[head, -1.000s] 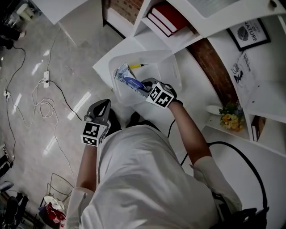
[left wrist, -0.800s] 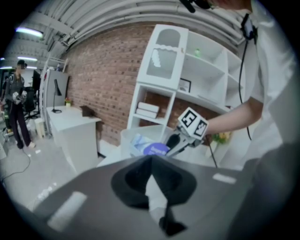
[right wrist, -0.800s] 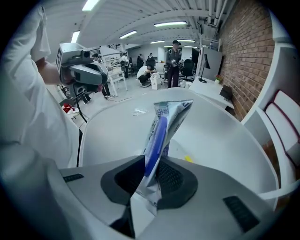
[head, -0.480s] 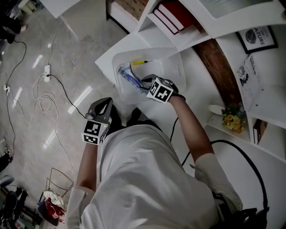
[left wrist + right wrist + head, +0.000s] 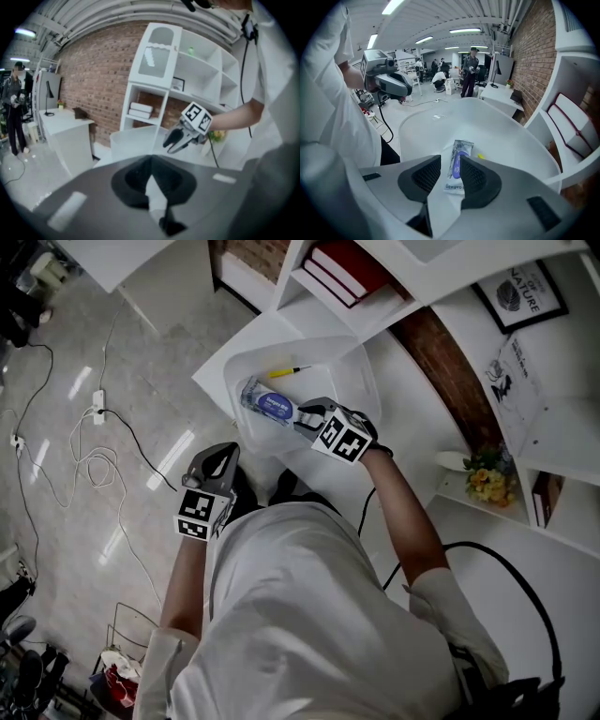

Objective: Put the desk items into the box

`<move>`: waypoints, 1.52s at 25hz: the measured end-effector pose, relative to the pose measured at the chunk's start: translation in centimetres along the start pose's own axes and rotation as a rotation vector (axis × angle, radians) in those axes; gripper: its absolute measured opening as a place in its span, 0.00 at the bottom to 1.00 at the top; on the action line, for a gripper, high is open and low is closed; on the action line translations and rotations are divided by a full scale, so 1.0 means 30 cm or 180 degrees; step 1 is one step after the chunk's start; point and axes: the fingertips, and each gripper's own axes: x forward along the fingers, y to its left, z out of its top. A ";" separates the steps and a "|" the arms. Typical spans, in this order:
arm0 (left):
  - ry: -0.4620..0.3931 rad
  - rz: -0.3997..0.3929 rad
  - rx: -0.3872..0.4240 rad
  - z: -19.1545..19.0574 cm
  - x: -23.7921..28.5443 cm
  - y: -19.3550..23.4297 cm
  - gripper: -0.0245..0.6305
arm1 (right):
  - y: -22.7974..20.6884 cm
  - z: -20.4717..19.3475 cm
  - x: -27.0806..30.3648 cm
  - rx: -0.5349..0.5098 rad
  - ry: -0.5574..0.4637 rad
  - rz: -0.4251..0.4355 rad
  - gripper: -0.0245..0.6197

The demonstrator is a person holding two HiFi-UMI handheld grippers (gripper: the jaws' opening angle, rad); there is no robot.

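While the head view lays out the white desk (image 5: pixel 272 329) from above, with a shelf unit (image 5: pixel 375 307) close along its far side and a clear plastic box (image 5: pixel 349 381) standing near the desk's corner, only the right gripper view looks straight down onto the box floor.

The right gripper (image 5: pixel 302 418) hangs over the near part of the box, pointing steeply down. Its jaws have just been opening and now stand moderately apart. A sealed packet (image 5: pixel 272 406) with a blue item inside shows in the gap between them, but it lies flat on the box floor and neither pad presses on it.

The left gripper (image 5: pixel 217 457) is held low beside the person's body, off the desk's near edge and over the floor (image 5: pixel 103 352). Its own view shows the jaw tips meeting with nothing between them, and also shows the other gripper side-on above the box rim.

A yellow pen (image 5: pixel 284 371) lies in the box just beyond the packet. The box's right half is bare. To the left the floor is open apart from cables (image 5: pixel 89 460), while the shelf crowds the box's far wall.
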 end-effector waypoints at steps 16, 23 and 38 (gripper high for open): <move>-0.0115 -0.0156 0.0101 0.057 0.036 -0.127 0.04 | 0.060 -0.069 -0.257 0.1016 -0.0955 -0.0512 0.06; -0.0129 -0.0246 0.0135 0.076 0.056 -0.169 0.04 | 0.089 -0.107 -0.320 0.1402 -0.1309 -0.0524 0.04; -0.0062 -0.0449 0.0406 0.084 0.090 -0.256 0.04 | 0.127 -0.157 -0.355 0.1638 -0.1477 -0.0636 0.04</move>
